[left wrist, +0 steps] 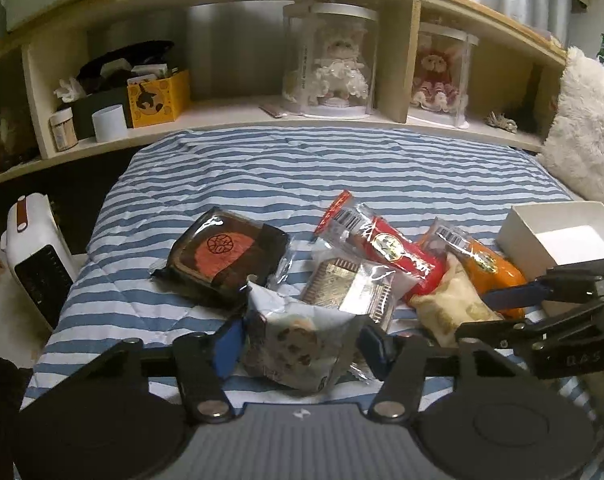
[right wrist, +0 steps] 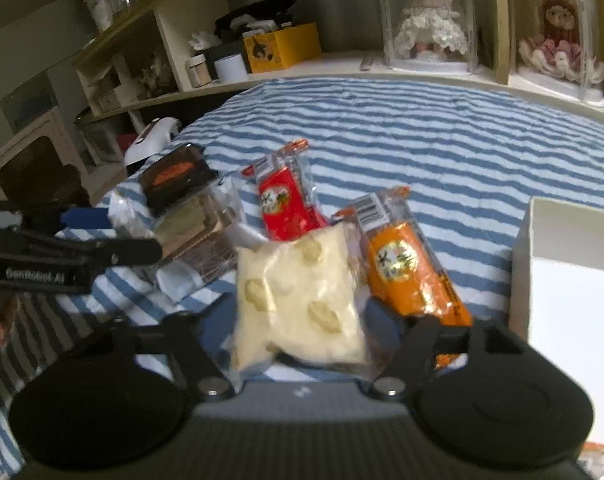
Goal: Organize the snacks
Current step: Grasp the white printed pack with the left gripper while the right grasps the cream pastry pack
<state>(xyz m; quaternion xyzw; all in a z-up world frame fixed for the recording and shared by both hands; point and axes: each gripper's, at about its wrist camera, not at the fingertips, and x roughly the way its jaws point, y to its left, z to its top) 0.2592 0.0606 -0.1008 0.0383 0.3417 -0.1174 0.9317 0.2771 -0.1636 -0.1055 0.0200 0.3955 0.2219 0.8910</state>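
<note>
Snack packets lie in a pile on the striped bed. My left gripper point(left wrist: 299, 342) is shut on a clear-wrapped cookie packet point(left wrist: 297, 344). My right gripper point(right wrist: 302, 320) is shut on a cream-coloured snack packet point(right wrist: 297, 304), which also shows in the left wrist view point(left wrist: 450, 304). Around them lie a dark brown packet with an orange disc point(left wrist: 225, 256), a gold-foil packet point(left wrist: 350, 284), a red packet point(left wrist: 390, 248) and an orange packet point(left wrist: 486, 264). The red packet point(right wrist: 285, 204) and orange packet point(right wrist: 410, 268) also show in the right wrist view.
A white open box point(left wrist: 562, 236) stands on the bed at the right, beside the orange packet. A white heater point(left wrist: 37, 256) stands at the bed's left. A shelf point(left wrist: 237, 114) with doll jars and a yellow box runs behind. A fluffy white pillow point(left wrist: 586, 136) lies far right.
</note>
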